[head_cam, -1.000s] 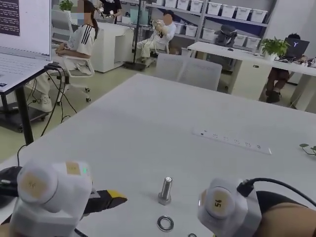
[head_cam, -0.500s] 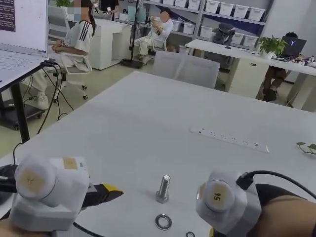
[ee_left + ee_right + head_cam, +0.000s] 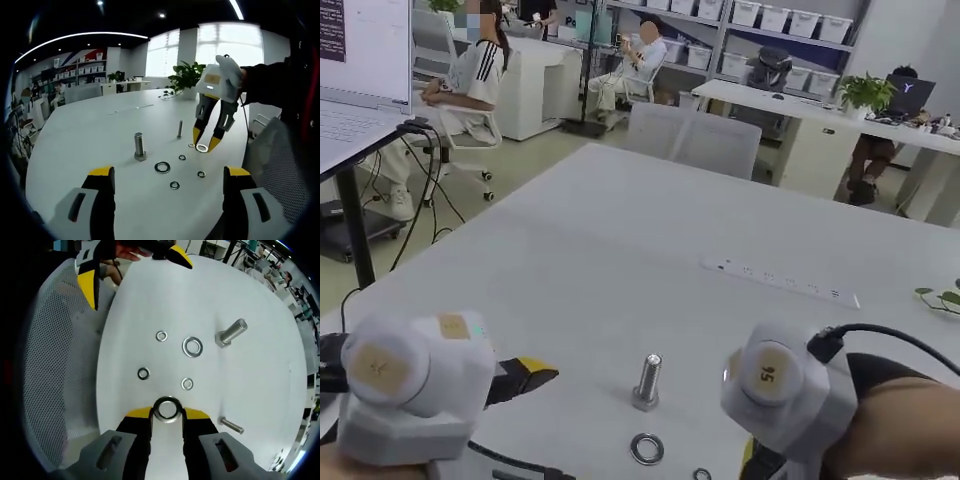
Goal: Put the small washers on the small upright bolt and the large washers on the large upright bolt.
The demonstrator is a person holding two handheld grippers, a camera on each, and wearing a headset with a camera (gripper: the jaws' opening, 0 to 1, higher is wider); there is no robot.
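Right hand-held gripper (image 3: pixel 167 412) pinches a large washer (image 3: pixel 167 400) at its tips, held flat, hole upward | just beyond, we see loose washers (image 3: pixel 187 384) on the counter (image 3: pixel 260 370) | farther, large bolt (image 3: pixel 231 333) upright, head down | small bolt (image 3: pixel 231 425) upright beside the right jaw | left hand-held gripper (image 3: pixel 171 172) spread wide, empty

Setting: open-plan office with a lab-like storage side.
- Long white tables (image 3: pixel 620 220), one carrying a power strip (image 3: pixel 778 281).
- Metal shelving along the back wall, stacked with white storage bins (image 3: pixel 760 15).
- Wheeled office chair (image 3: pixel 460 130) with a seated person (image 3: pixel 480 75); more people sit at desks behind.
- Open laptop (image 3: pixel 360 60) on a raised stand at the left; a second laptop (image 3: pixel 915 95) on a far desk.
- Potted plant (image 3: pixel 867 93) on a desk.
- Large bright windows (image 3: pixel 227 50) and a ceiling light strip (image 3: pixel 80 36) in the left gripper view.
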